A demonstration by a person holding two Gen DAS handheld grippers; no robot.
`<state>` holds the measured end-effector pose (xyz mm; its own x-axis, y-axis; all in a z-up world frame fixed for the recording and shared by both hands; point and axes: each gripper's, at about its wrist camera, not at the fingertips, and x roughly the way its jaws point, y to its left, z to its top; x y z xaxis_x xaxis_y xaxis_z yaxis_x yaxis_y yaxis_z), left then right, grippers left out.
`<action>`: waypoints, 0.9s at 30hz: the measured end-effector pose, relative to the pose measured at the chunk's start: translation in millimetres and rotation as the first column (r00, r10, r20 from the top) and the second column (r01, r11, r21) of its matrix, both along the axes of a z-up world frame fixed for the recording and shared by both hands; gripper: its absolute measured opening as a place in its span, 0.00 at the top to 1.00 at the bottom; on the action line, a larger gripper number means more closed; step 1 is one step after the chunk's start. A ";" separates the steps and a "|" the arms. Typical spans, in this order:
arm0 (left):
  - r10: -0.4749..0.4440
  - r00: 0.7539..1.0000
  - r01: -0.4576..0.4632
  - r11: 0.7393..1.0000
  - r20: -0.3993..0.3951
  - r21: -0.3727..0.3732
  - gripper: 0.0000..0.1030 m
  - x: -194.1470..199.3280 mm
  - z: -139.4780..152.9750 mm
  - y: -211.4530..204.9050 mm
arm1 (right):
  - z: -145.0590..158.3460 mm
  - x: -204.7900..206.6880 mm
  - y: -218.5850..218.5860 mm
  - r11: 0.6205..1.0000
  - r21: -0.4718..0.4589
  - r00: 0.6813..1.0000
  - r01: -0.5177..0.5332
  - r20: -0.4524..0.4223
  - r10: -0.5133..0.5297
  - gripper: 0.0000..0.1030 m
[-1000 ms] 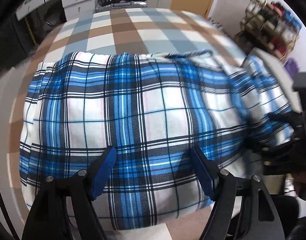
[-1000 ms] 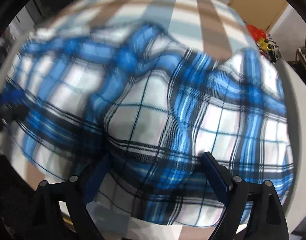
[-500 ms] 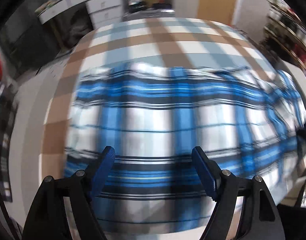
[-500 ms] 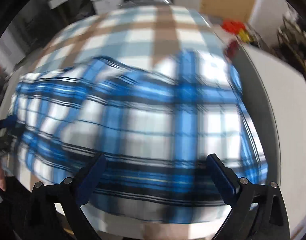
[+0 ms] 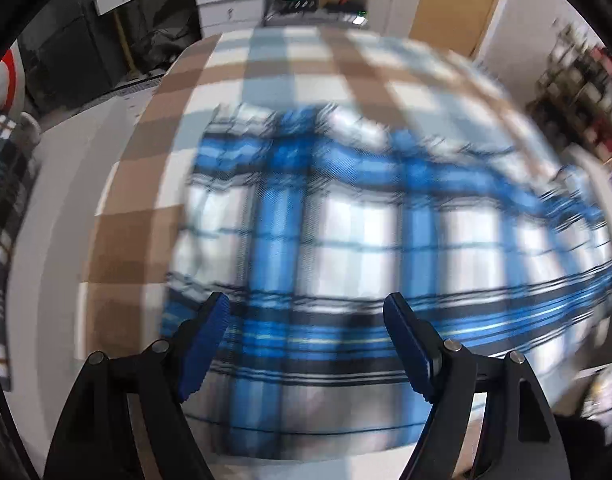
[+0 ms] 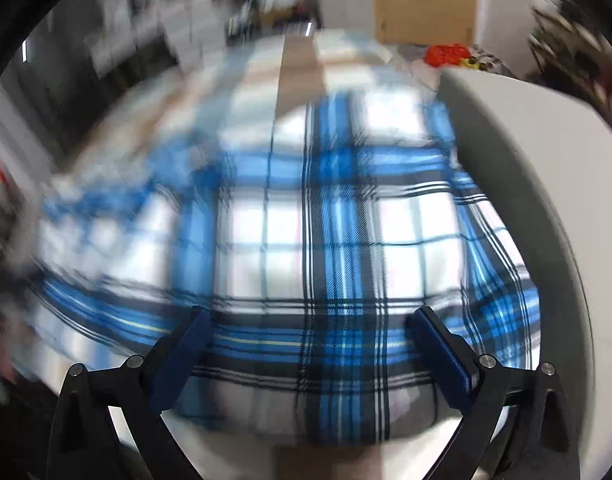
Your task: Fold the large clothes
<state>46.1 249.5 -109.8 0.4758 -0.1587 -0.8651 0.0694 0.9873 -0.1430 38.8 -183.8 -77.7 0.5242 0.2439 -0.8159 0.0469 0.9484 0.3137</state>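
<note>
The left gripper (image 5: 306, 344) and the right gripper (image 6: 310, 356) both stand wide open with nothing between their blue pads, above the near edge of the blue plaid garment (image 5: 366, 248), which lies flat on the checked tablecloth (image 5: 265, 68).
</note>
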 end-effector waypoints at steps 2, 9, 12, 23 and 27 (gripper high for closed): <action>-0.035 0.999 0.037 0.998 0.039 -0.047 0.27 -4.4 9.7 -10.8 | 8.9 -26.3 -26.2 0.986 0.134 0.994 0.098 0.041 -0.105 0.01; -0.173 0.984 0.172 0.985 0.049 0.021 0.27 -14.3 7.6 -68.3 | -17.9 -72.0 -67.0 0.901 0.328 0.959 0.283 -0.070 -0.276 0.01; -0.193 0.981 0.192 0.980 0.033 0.048 0.27 -11.9 1.8 -78.3 | -30.9 -61.3 -70.7 0.867 0.401 0.955 0.296 -0.133 -0.264 0.00; -0.151 0.989 0.151 0.989 -0.010 -0.004 0.27 -5.2 -5.7 -73.7 | -34.9 -8.4 -55.9 0.850 0.355 0.921 0.389 -0.169 -0.351 0.05; -0.138 0.990 0.138 0.990 -0.010 -0.003 0.27 -7.8 -5.2 -74.9 | -34.8 -9.1 -48.1 0.899 0.204 0.922 0.387 -0.065 -0.382 0.78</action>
